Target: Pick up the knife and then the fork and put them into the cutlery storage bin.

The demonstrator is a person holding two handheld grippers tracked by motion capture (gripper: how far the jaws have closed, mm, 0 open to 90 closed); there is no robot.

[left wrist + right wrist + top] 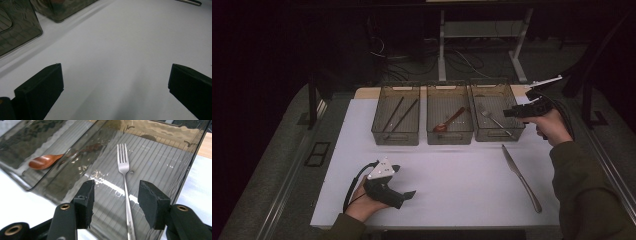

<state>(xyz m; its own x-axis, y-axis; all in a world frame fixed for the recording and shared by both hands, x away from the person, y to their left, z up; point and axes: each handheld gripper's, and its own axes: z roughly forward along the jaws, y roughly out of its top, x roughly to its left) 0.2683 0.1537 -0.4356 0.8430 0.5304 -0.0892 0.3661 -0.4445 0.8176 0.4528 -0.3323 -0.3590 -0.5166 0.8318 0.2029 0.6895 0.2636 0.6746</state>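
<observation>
The white rectangular worktop (pixel 447 185) spreads beneath both claws; three smoky translucent plastic bins stand in a row along its far side, and the right-hand bin (pixel 497 116) lies directly under and ahead of the right claw (pixel 512 113), while the middle bin (pixel 450 119) sits just beyond that claw's left jaw and the left-hand bin (pixel 396 120) is well apart from it; the left claw (pixel 409 195) rests low over the near worktop in the person's left hand (pixel 362 204), its jaws spread wide with only bare white surface between them; the right claw, held in the person's right hand (pixel 552 126), hovers above the right-hand bin with its jaws about half parted and gripping nothing; a long silver table knife (pixel 521 178) lies on the worktop near the right forearm, below that claw; the silver metal fork (pixel 126 192) lies flat on the ribbed floor of the right-hand bin, its handle running between the right claw's jaws without touching them, tines pointing away; a reddish-brown wooden spoon (pixel 45 161) lies in the middle bin, off to the left of that claw.
</observation>
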